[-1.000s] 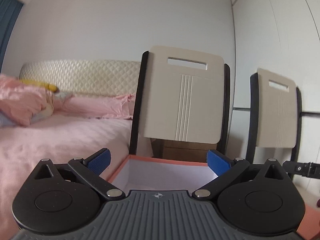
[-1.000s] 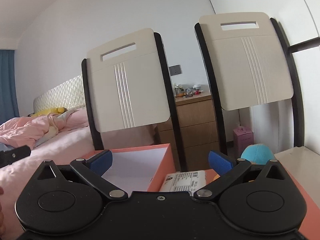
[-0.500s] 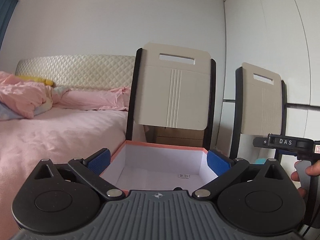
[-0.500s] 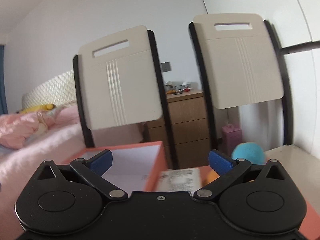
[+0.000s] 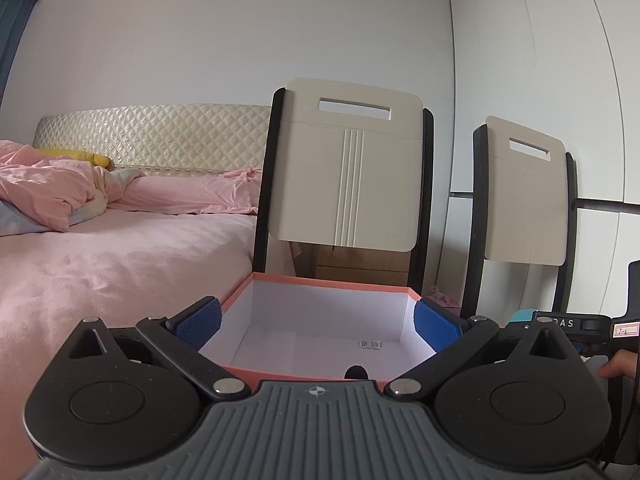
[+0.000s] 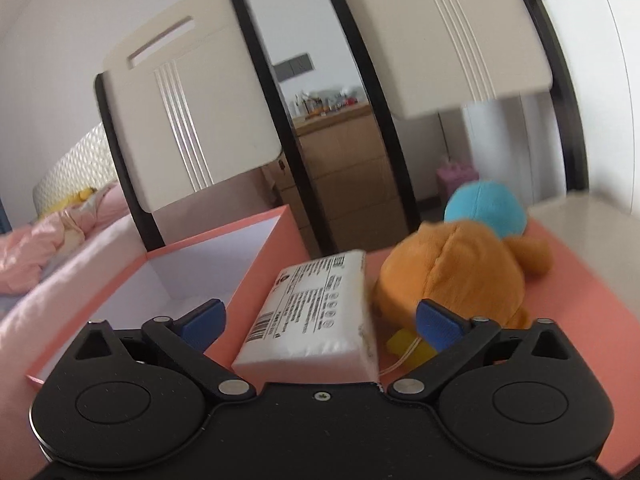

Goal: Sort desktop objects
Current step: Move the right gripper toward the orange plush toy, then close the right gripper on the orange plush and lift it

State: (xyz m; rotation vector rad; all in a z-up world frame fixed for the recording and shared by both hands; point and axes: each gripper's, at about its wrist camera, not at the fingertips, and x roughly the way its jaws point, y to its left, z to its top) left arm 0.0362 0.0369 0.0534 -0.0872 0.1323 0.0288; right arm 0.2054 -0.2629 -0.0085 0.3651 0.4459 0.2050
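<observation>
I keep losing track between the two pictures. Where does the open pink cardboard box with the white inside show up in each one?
Left wrist view: the open pink cardboard box sits low in the centre, just beyond the gripper's blue pads.
Right wrist view: the same box lies lower left, beside a white tissue pack.
Shared landmark: the cream chair back with the slot handle, standing right behind the box.

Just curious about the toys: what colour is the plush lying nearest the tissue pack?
Orange, seen best in the right wrist view.
</observation>
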